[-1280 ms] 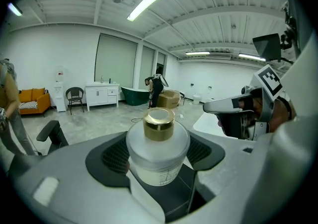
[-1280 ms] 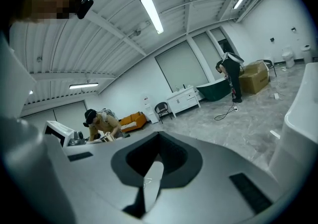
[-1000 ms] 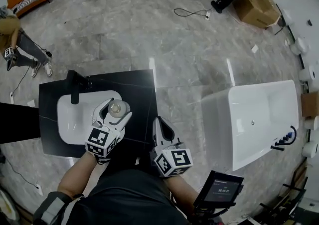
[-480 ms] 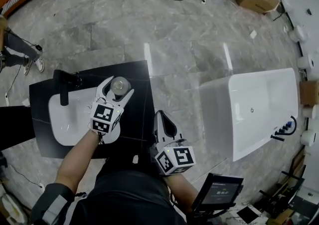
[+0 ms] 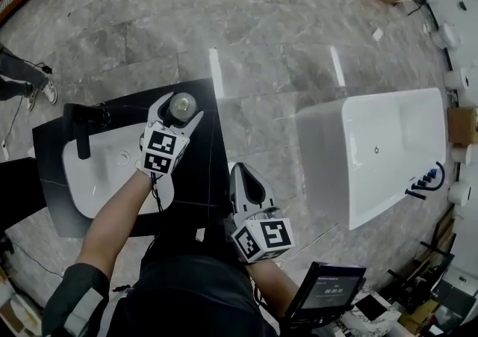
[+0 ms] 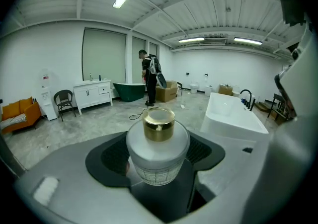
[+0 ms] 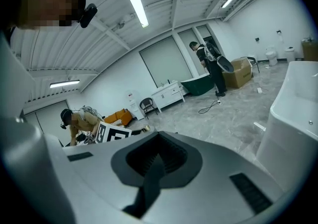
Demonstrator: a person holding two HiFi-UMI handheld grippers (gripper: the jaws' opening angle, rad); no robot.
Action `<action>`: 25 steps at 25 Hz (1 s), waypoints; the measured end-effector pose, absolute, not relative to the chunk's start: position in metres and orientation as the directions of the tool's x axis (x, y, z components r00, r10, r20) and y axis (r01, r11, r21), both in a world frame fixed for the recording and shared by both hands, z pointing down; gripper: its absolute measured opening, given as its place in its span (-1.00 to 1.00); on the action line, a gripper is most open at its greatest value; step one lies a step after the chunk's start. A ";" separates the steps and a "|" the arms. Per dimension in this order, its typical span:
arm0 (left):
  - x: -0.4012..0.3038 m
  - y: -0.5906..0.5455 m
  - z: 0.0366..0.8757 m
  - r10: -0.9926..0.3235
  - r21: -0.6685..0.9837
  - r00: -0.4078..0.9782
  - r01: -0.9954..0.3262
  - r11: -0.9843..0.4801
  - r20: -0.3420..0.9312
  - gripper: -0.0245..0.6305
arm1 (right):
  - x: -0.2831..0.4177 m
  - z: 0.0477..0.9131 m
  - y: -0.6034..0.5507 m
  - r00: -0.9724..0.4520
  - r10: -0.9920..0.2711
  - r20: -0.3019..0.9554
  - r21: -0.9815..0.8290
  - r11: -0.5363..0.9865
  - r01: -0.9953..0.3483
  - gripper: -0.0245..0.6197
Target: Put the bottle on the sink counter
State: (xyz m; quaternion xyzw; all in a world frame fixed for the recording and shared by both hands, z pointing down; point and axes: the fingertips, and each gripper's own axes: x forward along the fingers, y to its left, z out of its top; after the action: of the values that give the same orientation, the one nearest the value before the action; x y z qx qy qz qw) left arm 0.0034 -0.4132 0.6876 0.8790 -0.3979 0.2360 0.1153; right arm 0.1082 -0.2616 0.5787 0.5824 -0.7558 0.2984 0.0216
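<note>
A frosted white bottle with a gold cap sits upright between my left gripper's dark pads, and the gripper is shut on it. In the head view my left gripper holds the bottle over the far right corner of the black sink counter. Whether the bottle's base touches the counter is hidden. My right gripper hovers off the counter's right edge, its jaws pressed together with nothing in them.
A white basin with a black faucet fills the counter's left part. A white bathtub stands to the right across grey marble floor. A person stands at the far left, and a tablet is near my right side.
My left gripper has carried the bottle away from me, from over the basin's right rim to the counter's far right corner. The right gripper has stayed shut in about the same place.
</note>
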 end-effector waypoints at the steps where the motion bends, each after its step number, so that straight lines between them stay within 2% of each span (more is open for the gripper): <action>1: 0.005 -0.416 0.692 -0.644 0.018 0.571 -0.755 -0.655 0.509 0.10 | 0.110 0.581 -0.260 -0.317 -0.867 0.385 -0.425 0.138 -0.895 -0.94; 25: 0.023 -0.449 0.744 -0.644 0.024 0.555 -0.767 -0.641 0.527 0.10 | 0.116 0.617 -0.241 -0.288 -0.839 0.462 -0.425 0.077 -0.902 -0.94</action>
State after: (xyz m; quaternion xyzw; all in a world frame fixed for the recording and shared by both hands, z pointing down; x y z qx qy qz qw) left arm 0.0228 -0.4490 0.7444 0.8726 -0.4043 0.2433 0.1263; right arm 0.1165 -0.2407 0.6174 0.5945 -0.7321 0.3290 0.0481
